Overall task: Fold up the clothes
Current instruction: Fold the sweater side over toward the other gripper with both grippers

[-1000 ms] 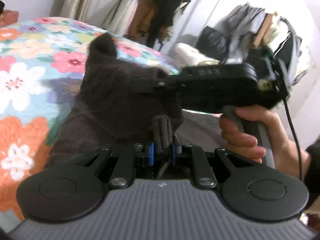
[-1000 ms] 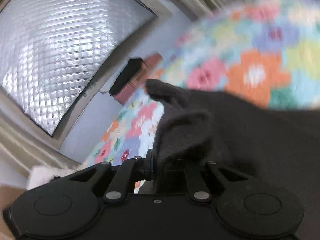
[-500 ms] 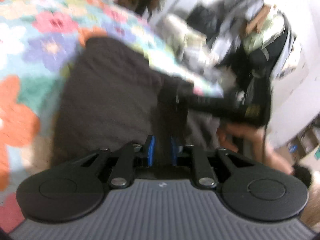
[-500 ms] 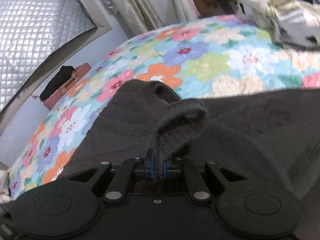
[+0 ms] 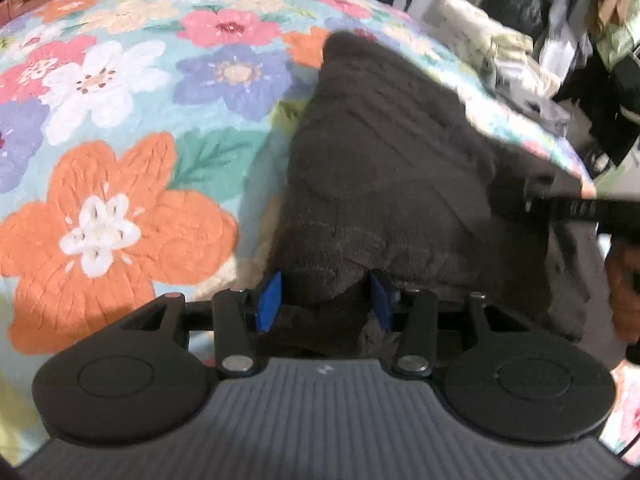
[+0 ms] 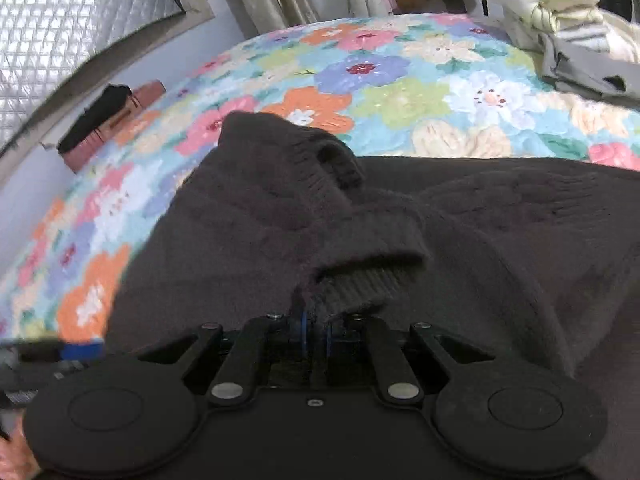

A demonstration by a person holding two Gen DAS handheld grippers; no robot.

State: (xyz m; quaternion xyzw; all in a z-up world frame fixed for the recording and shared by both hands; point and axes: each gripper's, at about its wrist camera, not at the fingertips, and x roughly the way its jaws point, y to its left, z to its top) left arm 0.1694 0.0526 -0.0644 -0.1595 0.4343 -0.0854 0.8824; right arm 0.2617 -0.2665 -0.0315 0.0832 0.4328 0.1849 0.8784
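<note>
Opening left gripper (image 5: 324,300) jaws astride dark sweater (image 5: 384,168); right gripper (image 6: 316,330) clamped.

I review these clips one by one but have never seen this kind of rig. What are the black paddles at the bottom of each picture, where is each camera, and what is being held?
Each picture comes from a camera on a hand-held two-finger gripper, looking along its fingers; the black paddles are the gripper's own body. A dark knit sweater lies on a floral bedspread. In the left view, the left gripper has just been opening; sweater fabric sits between its blue pads, no longer pinched. In the right view, the right gripper is shut on the sweater's ribbed cuff.
</note>
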